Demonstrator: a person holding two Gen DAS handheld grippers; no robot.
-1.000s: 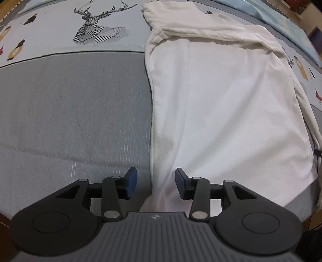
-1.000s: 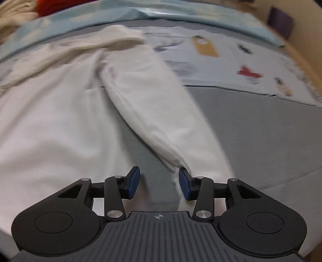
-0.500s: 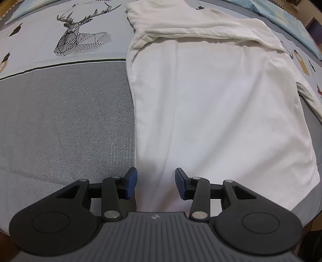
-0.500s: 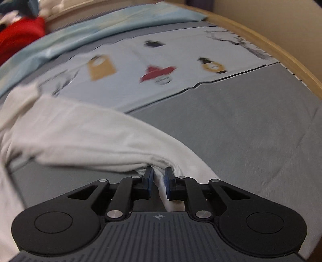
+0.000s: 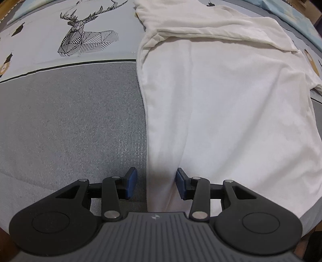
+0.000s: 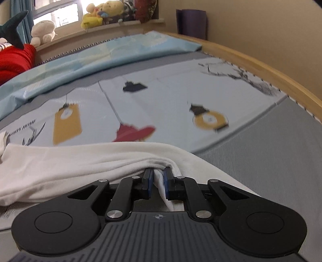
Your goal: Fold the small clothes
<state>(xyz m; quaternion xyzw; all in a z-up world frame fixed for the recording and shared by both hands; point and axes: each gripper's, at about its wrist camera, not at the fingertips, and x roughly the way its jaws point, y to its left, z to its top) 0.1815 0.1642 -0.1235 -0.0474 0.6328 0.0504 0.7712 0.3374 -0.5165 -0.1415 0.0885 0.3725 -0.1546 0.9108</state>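
A white long-sleeved top (image 5: 225, 112) lies spread on the bed, its upper part folded over at the far end. My left gripper (image 5: 154, 183) is open, low over the top's near left hem corner, with the cloth edge between its blue pads. My right gripper (image 6: 157, 182) is shut on the white sleeve (image 6: 84, 163), which bunches between its blue pads and trails off to the left, lifted a little off the bed.
The bed has a grey sheet (image 5: 70, 125) and a pale printed cover with a deer drawing (image 5: 84, 40). A wooden bed rail (image 6: 261, 66) curves along the right. Plush toys (image 6: 104, 12) and a red cushion (image 6: 14, 58) sit by the window ledge.
My right gripper closed on the sleeve end and swung right, lifting it. My left gripper shifted slightly along the top's near left hem, still open.
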